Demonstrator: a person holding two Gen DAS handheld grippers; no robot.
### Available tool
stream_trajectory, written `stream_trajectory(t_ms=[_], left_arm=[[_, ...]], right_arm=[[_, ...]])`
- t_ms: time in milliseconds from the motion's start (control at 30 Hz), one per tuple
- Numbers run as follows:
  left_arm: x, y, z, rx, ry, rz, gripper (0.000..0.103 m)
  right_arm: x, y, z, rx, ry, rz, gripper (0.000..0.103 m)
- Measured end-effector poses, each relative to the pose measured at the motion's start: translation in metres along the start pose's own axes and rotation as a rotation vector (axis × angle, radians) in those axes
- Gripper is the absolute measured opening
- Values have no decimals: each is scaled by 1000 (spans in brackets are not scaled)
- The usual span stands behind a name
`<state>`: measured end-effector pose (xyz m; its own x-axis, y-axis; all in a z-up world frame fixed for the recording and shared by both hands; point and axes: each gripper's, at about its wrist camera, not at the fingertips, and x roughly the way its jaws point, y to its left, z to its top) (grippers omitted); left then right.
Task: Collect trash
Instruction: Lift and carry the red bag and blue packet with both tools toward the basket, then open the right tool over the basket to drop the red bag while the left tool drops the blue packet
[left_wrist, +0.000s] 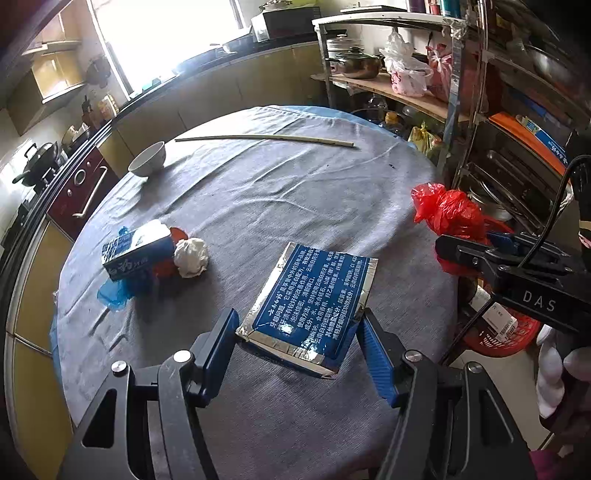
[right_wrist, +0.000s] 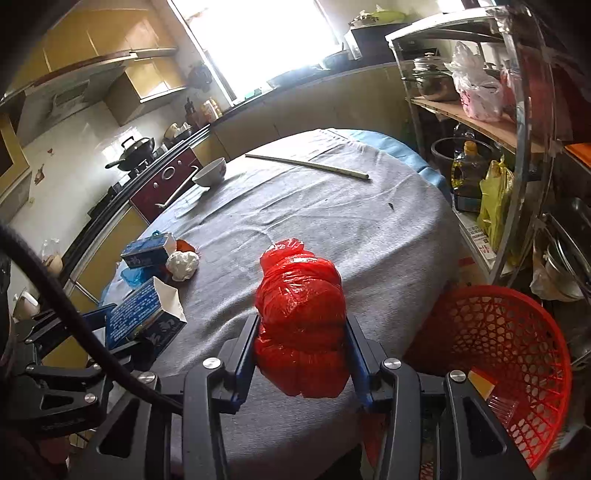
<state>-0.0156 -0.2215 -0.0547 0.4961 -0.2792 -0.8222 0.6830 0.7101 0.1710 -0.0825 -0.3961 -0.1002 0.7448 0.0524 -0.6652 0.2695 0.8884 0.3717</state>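
Note:
My left gripper is shut on a blue box with silver edges, its blue pads pressing on the box's near corners just above the grey tablecloth. The right wrist view shows that same box at lower left. My right gripper is shut on a bulging red plastic bag, held over the table's near right part. From the left wrist view the red bag hangs past the table's right edge. A red mesh basket stands low beside the table on the right.
On the table's left lie a second blue box, a crumpled white paper ball and a blue plastic scrap. A white bowl and a long pale stick sit at the far side. Metal shelves crowd the right.

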Motion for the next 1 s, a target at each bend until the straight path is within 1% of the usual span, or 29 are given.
stream_trajectory(t_ms=[200, 533, 1000], left_arm=[[0, -11, 5, 27, -1, 5, 67], [0, -26, 13, 61, -7, -7, 67], [0, -46, 21, 98, -10, -20, 67]], right_arm=[[-6, -10, -1, 18, -13, -3, 47], [-17, -28, -3, 54, -25, -13, 47], [-32, -51, -11, 101, -37, -46, 47]])
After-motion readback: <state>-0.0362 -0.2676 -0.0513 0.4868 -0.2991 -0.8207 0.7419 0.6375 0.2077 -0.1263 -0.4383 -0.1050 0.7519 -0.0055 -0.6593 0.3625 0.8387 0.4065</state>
